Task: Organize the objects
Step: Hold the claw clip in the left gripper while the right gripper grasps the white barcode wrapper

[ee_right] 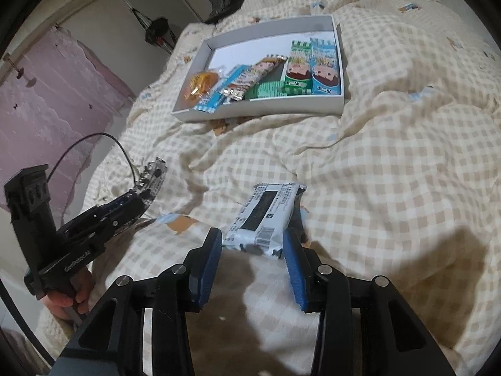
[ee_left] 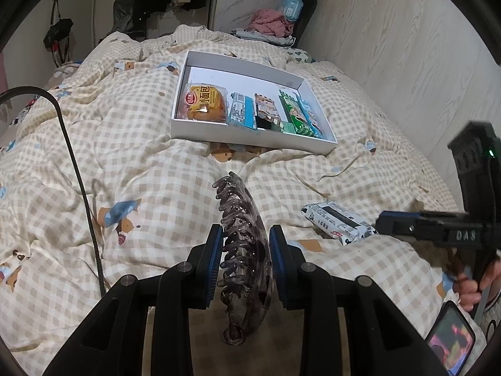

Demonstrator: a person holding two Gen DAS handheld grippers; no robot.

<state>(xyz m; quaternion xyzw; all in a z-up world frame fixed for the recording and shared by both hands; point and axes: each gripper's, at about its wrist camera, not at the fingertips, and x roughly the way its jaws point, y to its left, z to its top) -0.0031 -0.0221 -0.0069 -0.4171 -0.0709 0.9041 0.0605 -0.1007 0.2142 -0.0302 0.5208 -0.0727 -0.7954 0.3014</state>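
The left tool (ee_left: pixel 245 247) pinches a translucent smoky hair claw clip (ee_left: pixel 242 238) between its blue pads, holding it lengthwise above a checked quilt (ee_left: pixel 141 163) on a bed, teeth turned to the left in the left wrist view. The grip across the clip's narrow body suggests it is being carried rather than squeezed open. Beside it, the right tool (ee_right: pixel 252 252) hovers with its jaws spread on either side of a white snack packet (ee_right: pixel 264 216) that lies flat on the quilt; the pads bracket the packet's near end but do not visibly press on it, so the packet appears not yet gripped. Farther up the bed sits a shallow white box (ee_left: pixel 200 125), where a wrapped bun (ee_left: pixel 203 103) and a row of colourful snack bars (ee_left: pixel 275 111) are lined up side by side along the near wall, leaving bare floor toward the back. That tidy row points to the box as the likely destination for the loose packet, and perhaps the clip. A person's hand (ee_left: pixel 472 285) grips the right tool's handle at the frame's edge, next to a phone (ee_left: pixel 451 335) with a lit screen.
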